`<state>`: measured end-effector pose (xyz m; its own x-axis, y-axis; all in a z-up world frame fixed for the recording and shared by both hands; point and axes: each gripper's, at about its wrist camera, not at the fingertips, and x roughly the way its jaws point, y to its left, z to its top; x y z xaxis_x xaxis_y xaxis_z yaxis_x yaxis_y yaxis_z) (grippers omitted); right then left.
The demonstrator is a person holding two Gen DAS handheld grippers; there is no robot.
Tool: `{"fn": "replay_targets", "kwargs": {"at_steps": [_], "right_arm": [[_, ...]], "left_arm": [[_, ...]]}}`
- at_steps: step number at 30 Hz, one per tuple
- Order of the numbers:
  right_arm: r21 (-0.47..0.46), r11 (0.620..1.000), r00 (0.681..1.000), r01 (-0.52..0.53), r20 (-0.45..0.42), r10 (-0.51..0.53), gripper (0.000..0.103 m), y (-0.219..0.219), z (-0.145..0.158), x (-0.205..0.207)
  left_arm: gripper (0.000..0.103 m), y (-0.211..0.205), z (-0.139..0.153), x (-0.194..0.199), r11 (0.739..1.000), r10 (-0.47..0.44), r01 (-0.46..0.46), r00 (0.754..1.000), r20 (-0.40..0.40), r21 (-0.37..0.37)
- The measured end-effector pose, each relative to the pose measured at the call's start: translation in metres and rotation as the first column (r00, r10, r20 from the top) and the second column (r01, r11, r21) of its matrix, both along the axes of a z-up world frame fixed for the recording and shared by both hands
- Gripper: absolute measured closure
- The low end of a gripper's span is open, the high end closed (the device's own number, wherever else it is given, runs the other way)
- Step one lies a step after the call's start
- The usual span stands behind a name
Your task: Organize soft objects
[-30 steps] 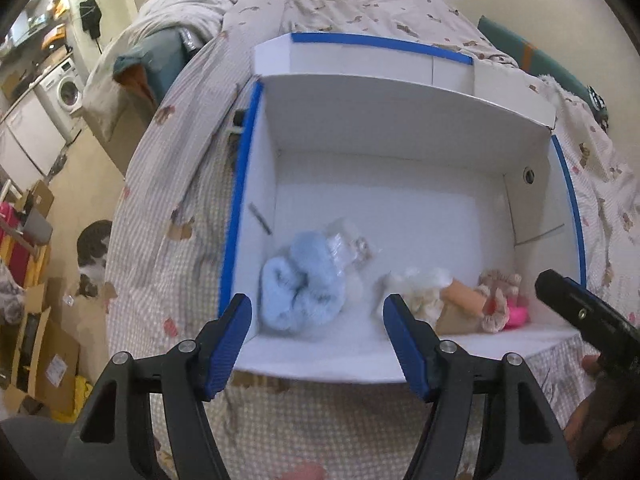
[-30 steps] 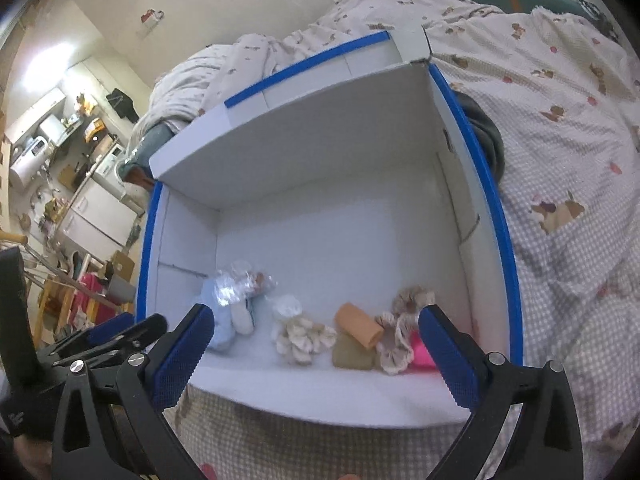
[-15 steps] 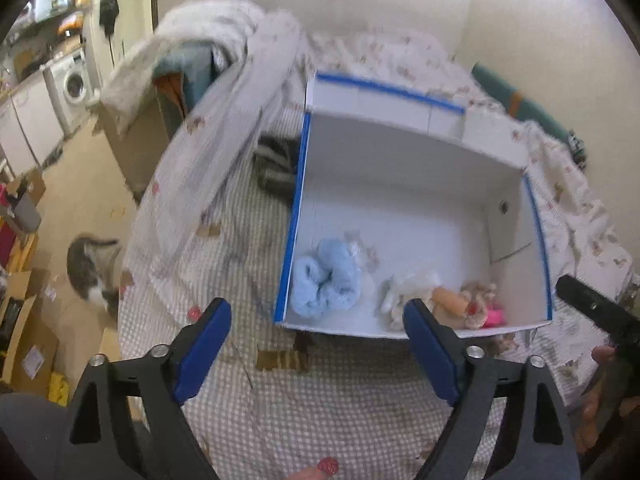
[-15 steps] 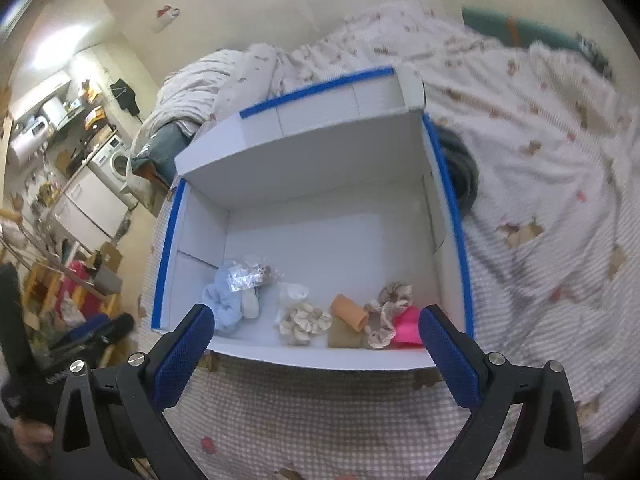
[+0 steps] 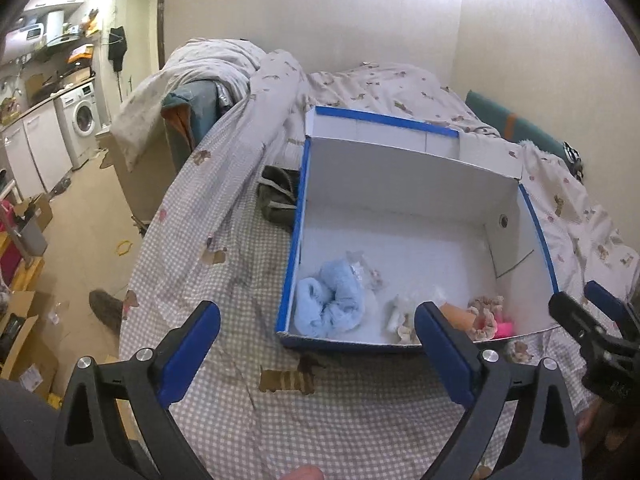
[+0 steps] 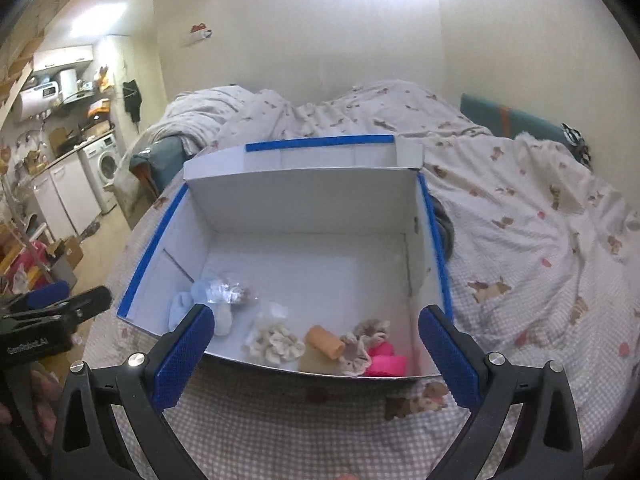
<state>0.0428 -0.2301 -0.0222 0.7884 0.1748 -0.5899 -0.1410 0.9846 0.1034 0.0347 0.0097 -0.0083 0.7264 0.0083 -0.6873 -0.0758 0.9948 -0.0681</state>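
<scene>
A white box with blue-taped edges lies open on the checked bed sheet. Along its near wall sit a light blue fluffy scrunchie, a cream scrunchie, an orange roll, a beige scrunchie and a pink piece. A clear plastic bag lies behind the blue one. My left gripper hovers before the box, jaws opening, nothing between them. My right gripper stands wide open and empty beside it, in front of the box's near wall.
A dark garment lies against the box's left side. Crumpled bedding is heaped at the head of the bed. Left of the bed are the floor, cardboard boxes, a washing machine and part of a cat.
Both grippers have drawn back and up from the box, so the whole box and room now show. The left jaws have spread wider. The soft things in the box have not moved.
</scene>
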Motion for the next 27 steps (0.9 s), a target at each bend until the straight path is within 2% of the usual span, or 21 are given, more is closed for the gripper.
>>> {"fn": "replay_targets", "kwargs": {"at_steps": [3,6,16,27], "right_arm": [[0.021,1.0,0.999,-0.018,-0.029,0.019,0.0,0.002,-0.004,0.005],[0.025,1.0,0.999,-0.006,-0.033,0.007,0.0,0.001,-0.006,0.007],[0.063,0.997,0.996,0.047,-0.081,-0.042,0.0,-0.011,-0.014,0.016],[0.049,0.998,0.996,0.036,-0.08,-0.032,0.0,-0.008,-0.014,0.016]], "left_arm": [[0.006,-0.006,-0.002,0.002,1.0,-0.028,0.028,1.0,0.014,0.006],[0.006,-0.014,-0.003,0.002,0.998,-0.037,0.035,0.999,0.037,0.052],[0.005,-0.018,-0.01,0.005,0.998,-0.049,0.049,0.999,0.009,0.047],[0.005,-0.019,-0.012,0.006,0.997,-0.05,0.049,0.999,0.01,0.052]]}}
